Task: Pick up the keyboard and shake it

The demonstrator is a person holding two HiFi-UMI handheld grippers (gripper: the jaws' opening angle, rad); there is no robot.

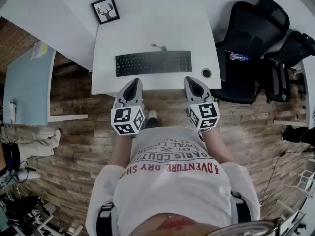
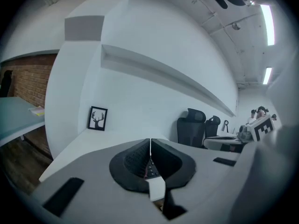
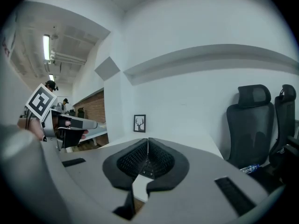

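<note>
A black keyboard [image 1: 153, 63] lies flat on the white desk [image 1: 157, 33], its cable running off the far edge. My left gripper [image 1: 133, 86] hovers at the desk's near edge, just short of the keyboard's left half, jaws shut with nothing held. My right gripper [image 1: 193, 84] hangs level with it before the keyboard's right half, also shut and empty. A sliver of the keyboard [image 2: 148, 170] shows below the closed pads in the left gripper view, and the keyboard [image 3: 147, 168] shows the same way in the right gripper view.
A framed deer picture [image 1: 105, 10] stands at the desk's far left corner. A small round black object [image 1: 206, 73] sits right of the keyboard. Black office chairs [image 1: 251, 43] crowd the right side. A pale blue table [image 1: 27, 82] stands left.
</note>
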